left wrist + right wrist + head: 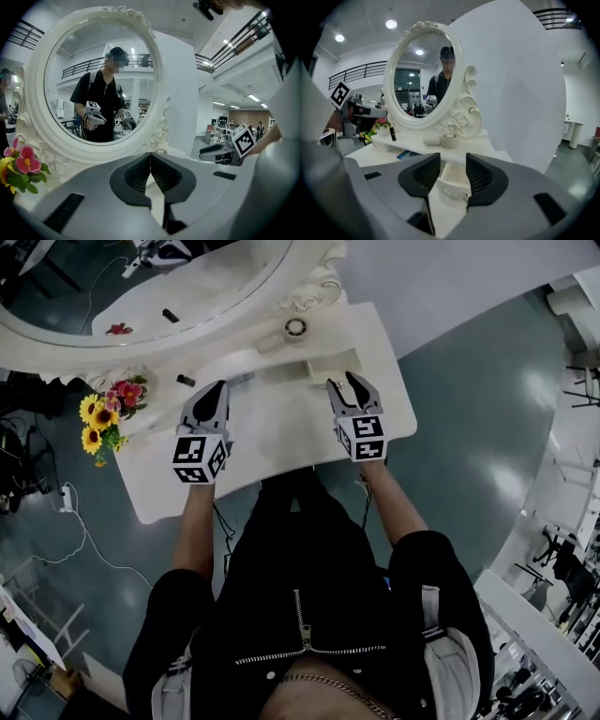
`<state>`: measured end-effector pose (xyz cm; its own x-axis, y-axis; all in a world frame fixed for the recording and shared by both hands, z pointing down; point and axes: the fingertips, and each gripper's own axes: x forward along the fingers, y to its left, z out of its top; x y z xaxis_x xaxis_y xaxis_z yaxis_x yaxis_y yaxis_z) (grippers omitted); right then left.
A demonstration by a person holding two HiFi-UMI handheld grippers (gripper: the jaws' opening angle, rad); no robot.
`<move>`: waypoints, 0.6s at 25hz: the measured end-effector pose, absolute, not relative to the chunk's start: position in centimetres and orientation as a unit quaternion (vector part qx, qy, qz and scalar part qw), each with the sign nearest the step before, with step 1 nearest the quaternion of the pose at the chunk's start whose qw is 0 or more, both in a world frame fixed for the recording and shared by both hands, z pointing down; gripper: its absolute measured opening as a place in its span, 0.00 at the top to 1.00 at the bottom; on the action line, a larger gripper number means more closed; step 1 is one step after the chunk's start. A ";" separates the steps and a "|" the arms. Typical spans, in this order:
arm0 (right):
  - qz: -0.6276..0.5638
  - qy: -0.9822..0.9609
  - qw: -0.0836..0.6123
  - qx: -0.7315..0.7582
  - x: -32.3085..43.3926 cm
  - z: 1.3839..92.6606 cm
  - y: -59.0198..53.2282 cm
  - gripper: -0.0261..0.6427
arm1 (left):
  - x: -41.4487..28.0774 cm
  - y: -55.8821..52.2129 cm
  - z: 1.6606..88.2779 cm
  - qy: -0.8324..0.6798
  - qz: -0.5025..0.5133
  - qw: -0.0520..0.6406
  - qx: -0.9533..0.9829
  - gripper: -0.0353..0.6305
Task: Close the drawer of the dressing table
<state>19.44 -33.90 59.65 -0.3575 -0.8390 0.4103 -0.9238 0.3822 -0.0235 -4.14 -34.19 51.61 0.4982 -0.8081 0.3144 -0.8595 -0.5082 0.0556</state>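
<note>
The drawer (450,180) of the dressing table (281,442) is standing pulled out from the raised shelf beneath the mirror (419,75), its front and small handle (457,192) facing the right gripper (452,161). That gripper is hovering with its jaws spread wide and gripping nothing, and the drawer is showing in the gap just ahead of them. The left gripper (150,157) is hanging over the counter (272,460) with its jaws pressed together and empty, well apart from the drawer and nearer the flowers (103,418). The step in hand is looking like the approach before the push. To do it well, the person should be squaring the right gripper to the drawer front and meeting it at the middle, around the handle, since an off-centre push is likely to be twisting so small a drawer in its slot. Pushing straight along its travel, slowly and level, should be seating it flush. The round jar (449,139) is sitting on the shelf above, so the jaws should be staying low.
</note>
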 end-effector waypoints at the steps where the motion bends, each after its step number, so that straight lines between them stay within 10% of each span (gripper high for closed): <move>1: 0.135 -0.810 0.177 0.543 19.9 60.9 -33.8 0.72 | -4.2 -34.1 51.8 -0.485 0.127 0.105 0.859 0.91; 15: 0.234 -0.765 0.257 0.542 22.5 72.3 -33.3 0.73 | -7.7 -33.1 54.0 -0.517 0.150 0.125 0.833 0.91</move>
